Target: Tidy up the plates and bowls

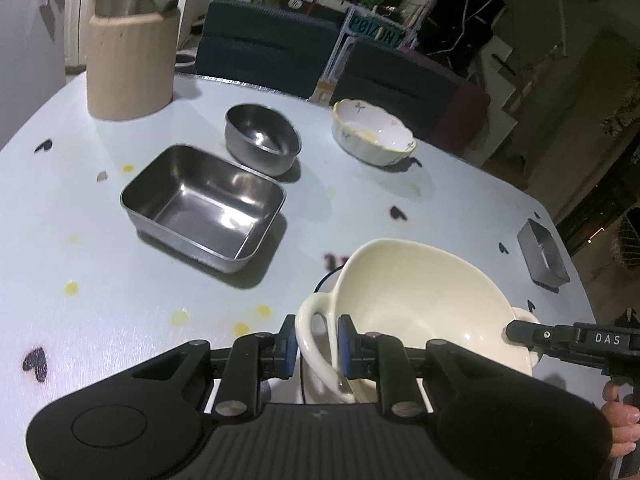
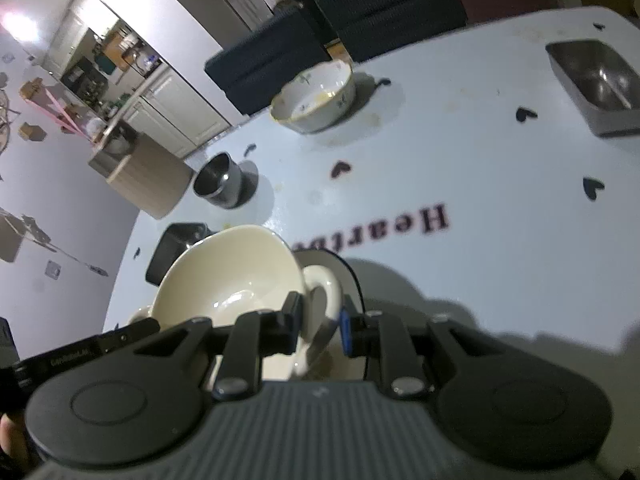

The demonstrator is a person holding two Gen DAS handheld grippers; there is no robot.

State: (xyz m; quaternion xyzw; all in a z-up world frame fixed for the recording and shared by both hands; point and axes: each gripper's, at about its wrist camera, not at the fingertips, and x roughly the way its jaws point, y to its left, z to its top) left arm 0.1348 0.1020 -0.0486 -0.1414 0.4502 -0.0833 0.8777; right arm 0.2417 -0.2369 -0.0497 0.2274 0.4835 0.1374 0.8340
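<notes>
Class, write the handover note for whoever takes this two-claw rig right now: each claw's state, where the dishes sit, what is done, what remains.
Left claw: shut on one loop handle of the cream two-handled bowl.
Right claw: shut on the opposite handle; the bowl is tilted between both.
On the table: rectangular steel tray, round steel bowl, floral china bowl, a second steel tray near the far edge.
Done: cream bowl gripped by both handles.
Left: set it down, then likely group the scattered dishes; none are stacked yet.
</notes>
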